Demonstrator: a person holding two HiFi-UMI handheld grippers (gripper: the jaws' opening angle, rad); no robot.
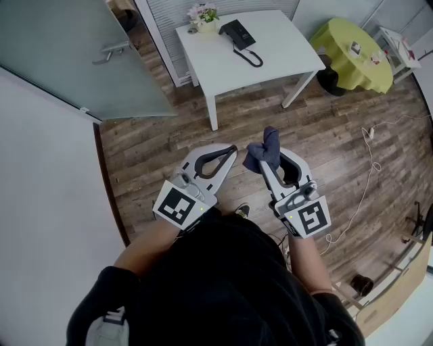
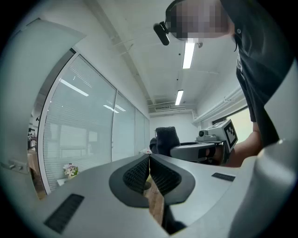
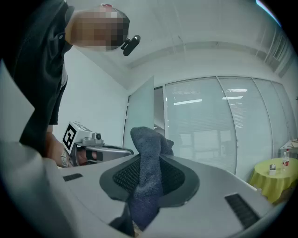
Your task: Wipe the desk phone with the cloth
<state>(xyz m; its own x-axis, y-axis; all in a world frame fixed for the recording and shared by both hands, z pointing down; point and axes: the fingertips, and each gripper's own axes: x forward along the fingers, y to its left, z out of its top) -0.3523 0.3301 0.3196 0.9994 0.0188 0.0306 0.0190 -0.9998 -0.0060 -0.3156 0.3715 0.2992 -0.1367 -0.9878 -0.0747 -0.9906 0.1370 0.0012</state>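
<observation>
Floor [image 1: 325,135]: brown wood planks; it carries both tables, and the person stands on it well short of them.
Door [image 1: 67,54]: frosted glass with a metal handle, upper left in the head view.
Table [image 1: 284,40]: white, square, at the top of the head view; well apart from both grippers.
Round table [image 1: 348,67]: under a yellow-green cover, right of the white table; small items on it too small to tell.
Person [image 1: 223,284]: dark top, bare forearms; one gripper in each hand, both held out low over the floor, side by side.
Left gripper [image 2: 149,160]: jaws clenched pad to pad with nothing between them; in the head view [image 1: 233,149] its tip points toward the table.
Right gripper [image 3: 148,162]: jaws grasp the cloth; in the head view [image 1: 262,162] it sits just beside the left one.
Cloth [image 3: 146,186]: dark grey-blue, pinched between the right jaws; one bunched end sticks up past the tips [image 1: 265,150], the other hangs below.
Phone [image 1: 237,32]: black, near the tabletop's far edge, about midway along it; its handset or cord trails toward the middle; untouched by cloth or grippers.
Flowers [image 1: 205,17]: small pot at the tabletop's far left corner, just beside the phone.
Cable [image 1: 369,176]: thin, white, loose across the floor at the right.
</observation>
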